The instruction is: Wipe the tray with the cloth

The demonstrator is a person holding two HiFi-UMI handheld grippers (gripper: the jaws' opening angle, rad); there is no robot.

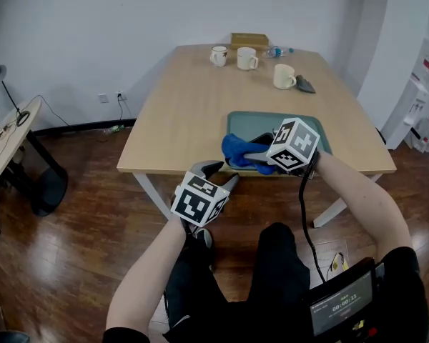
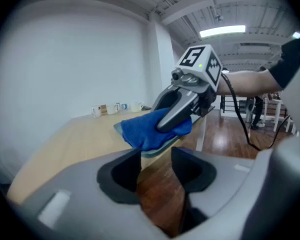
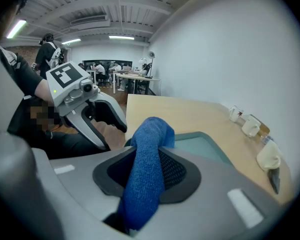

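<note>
Nearest to you, your left claw (image 1: pixel 220 174) hangs over the wooden floor (image 1: pixel 86 213), just short of the counter's (image 1: pixel 193 106) near edge. Its jaws stand apart with nothing between them, and through the gap you see only floorboards and the counter's edge.

A little farther on and to the right, your right claw (image 1: pixel 253 153) is clamped on the cloth (image 1: pixel 237 151). In the right gripper view, the blue fabric runs up between the two jaws in a thick fold and bulges out past their tips. The cloth's bunched free end sits at the near left corner of the tray (image 1: pixel 272 116) and appears to rest on its rim there. The tray is teal and lies flat at the near edge of the counter. The part of its floor beyond the cloth is bare.

At the far end of the counter stand three mugs (image 1: pixel 247 58), well apart from the tray. A flat box (image 1: pixel 249 40) and a bottle (image 1: pixel 277 51) lying on its side are just behind them.
</note>
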